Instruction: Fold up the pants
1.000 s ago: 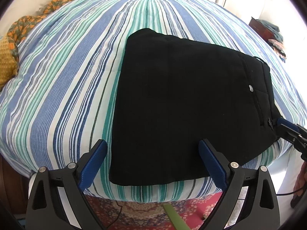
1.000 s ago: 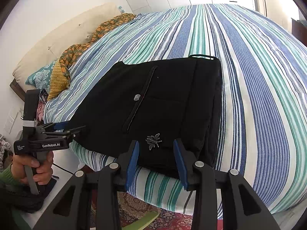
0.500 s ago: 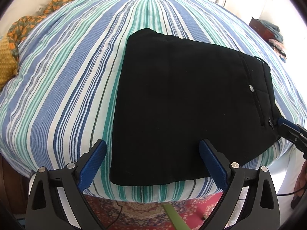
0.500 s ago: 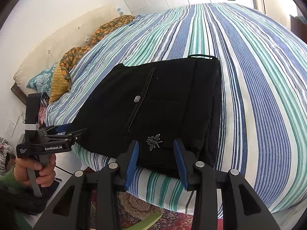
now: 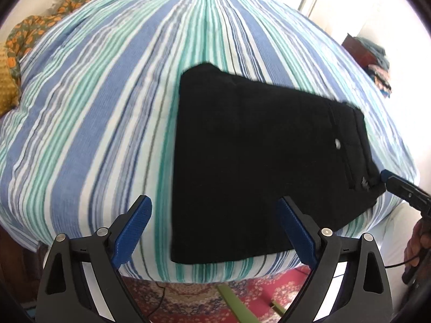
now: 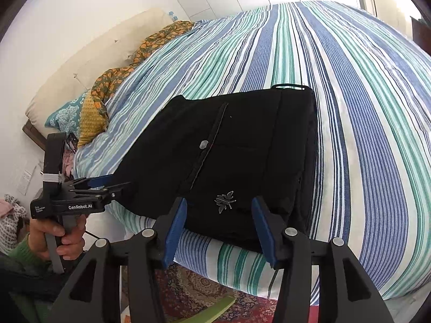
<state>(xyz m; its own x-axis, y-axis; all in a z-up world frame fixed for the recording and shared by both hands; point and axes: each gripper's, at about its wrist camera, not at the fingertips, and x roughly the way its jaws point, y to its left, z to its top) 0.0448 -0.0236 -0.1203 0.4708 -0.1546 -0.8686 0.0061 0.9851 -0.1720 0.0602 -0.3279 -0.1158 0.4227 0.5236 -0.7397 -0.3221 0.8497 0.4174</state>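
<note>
Both claws stand spread over the folded pants — nothing pinched.

Across the striped bed (image 5: pixel 113 113), the black pants (image 5: pixel 250 161) lie as a flat folded block at the near edge, waistband end towards my right hand's side, fold line towards my left; as far as I can judge, the long axis runs along that bed edge. My left gripper (image 5: pixel 212 226) hangs wide apart above the near hem, touching nothing. My right gripper (image 6: pixel 219 228) has just been opening, its blue pads either side of the small metal emblem (image 6: pixel 225 202) without pressing. I judge this fold finished and released — next comes one more fold or a smoothing pass, needing fresh grips on the corners.
</note>
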